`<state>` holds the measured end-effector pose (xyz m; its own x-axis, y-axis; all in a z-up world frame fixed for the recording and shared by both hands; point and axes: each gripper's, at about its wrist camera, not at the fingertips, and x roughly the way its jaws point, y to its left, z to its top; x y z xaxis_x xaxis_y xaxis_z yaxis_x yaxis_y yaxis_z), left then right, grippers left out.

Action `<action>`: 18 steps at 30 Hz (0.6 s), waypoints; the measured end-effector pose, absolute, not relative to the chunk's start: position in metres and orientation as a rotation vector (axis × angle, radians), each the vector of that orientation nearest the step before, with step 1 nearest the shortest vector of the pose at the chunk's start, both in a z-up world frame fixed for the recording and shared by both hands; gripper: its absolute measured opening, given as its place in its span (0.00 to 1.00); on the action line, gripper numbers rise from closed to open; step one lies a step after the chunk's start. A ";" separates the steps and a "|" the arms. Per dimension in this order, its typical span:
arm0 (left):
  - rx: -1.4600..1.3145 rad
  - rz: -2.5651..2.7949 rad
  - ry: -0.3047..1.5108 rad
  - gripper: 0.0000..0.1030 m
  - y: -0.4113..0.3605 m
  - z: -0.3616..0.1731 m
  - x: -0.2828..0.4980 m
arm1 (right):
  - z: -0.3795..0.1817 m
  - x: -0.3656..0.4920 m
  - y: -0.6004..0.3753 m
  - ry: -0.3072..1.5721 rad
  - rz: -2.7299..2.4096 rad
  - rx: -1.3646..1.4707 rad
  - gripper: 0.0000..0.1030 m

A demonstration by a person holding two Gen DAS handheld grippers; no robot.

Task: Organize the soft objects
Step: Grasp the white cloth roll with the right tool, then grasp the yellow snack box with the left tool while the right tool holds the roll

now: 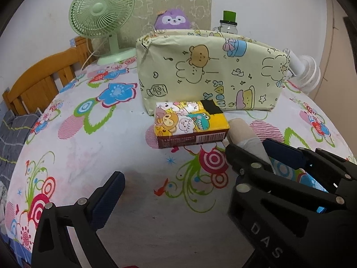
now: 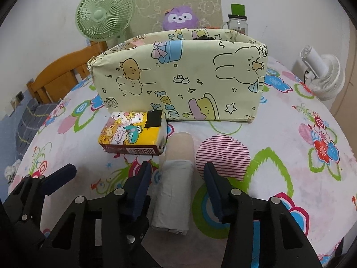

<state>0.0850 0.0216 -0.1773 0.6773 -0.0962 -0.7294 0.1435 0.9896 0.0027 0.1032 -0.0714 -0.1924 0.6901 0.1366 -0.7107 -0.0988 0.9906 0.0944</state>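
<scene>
A: Nearest, what did the right claw (image 2: 176, 189) do?

B: Its jaws stood spread on either side of a rolled white-and-beige cloth (image 2: 176, 181) lying on the floral counter (image 2: 290, 178), not pinching it.

A: And the left claw (image 1: 178, 172)?

B: It was spread wide too, holding nothing, low over the counter to the left of the roll.

A: Farther on?

B: A cartoon-printed tissue pack (image 2: 133, 131) lay just left of the roll's far end, right in front of the pale yellow fabric storage box (image 2: 178, 80).

A: Behind that?

B: A purple plush (image 2: 180, 19), a green desk fan (image 2: 104, 13), a jar with a green lid (image 2: 237, 20), and a white fan (image 2: 323, 76).
</scene>
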 end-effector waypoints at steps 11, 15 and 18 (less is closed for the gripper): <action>0.091 -0.119 0.787 0.97 0.005 -0.168 0.088 | -0.184 0.104 -0.088 0.769 0.124 0.070 0.21; 0.105 -0.104 0.783 0.97 -0.002 -0.164 0.097 | -0.178 0.107 -0.097 0.751 0.127 0.074 0.21; 0.096 -0.102 0.787 0.97 -0.005 -0.164 0.104 | -0.175 0.110 -0.100 0.746 0.144 0.070 0.21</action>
<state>0.1036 -0.0051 -0.1643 0.7015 -0.0558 -0.7105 0.1275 0.9907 0.0480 0.1104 -0.1004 -0.1748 0.7252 0.1555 -0.6708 -0.1059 0.9878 0.1145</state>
